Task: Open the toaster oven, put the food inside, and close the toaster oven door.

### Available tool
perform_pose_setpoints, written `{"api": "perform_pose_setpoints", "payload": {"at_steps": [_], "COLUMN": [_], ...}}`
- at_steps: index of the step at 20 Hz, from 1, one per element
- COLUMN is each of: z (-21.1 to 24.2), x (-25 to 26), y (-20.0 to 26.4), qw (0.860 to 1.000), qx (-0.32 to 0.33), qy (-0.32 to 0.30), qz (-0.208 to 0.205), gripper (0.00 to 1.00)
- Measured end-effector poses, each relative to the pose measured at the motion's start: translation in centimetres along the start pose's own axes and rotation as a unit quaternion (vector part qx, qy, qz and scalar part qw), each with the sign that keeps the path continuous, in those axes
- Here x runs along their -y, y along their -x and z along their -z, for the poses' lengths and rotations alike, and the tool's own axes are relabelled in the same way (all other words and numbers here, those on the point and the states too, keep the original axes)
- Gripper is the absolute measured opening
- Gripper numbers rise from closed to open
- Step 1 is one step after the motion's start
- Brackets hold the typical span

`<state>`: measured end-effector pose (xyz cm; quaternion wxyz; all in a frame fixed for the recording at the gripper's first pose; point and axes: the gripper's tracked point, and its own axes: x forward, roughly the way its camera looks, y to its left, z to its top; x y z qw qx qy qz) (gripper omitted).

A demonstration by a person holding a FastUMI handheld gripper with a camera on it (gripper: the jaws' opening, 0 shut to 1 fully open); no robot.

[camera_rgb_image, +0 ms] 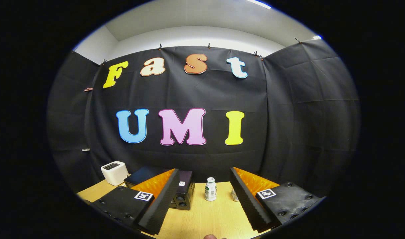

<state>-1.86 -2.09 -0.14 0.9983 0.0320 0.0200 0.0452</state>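
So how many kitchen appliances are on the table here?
2. A white toaster sits at the back by the cloth wall; a dark toaster oven stands beside it, partly behind one finger of the open gripper. Others may be hidden.

Toaster oven (180, 194) partly hidden behind one finger of the gripper (202, 196). Small thing (235, 195) beside the other finger, too tiny and half covered to tell. Fingers wide apart.

You have one dark toaster oven (182, 192) at lower left, one white toaster (114, 172) further left, one small bottle (210, 189) at lower centre, all on one tabletop (202, 215).
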Motion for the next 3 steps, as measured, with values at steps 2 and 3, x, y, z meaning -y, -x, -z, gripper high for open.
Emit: {"api": "perform_pose_setpoints", "payload": {"at_steps": [2, 3], "z": [0.23, 0.34], "x": [-0.2, -0.25], "y": [-0.13, -0.1], "qw": [1.0, 1.0], "qx": [-0.003, -0.005], "qy": [0.001, 0.001], "qz": [-0.003, -0.005], "gripper": [0.98, 0.98]}}
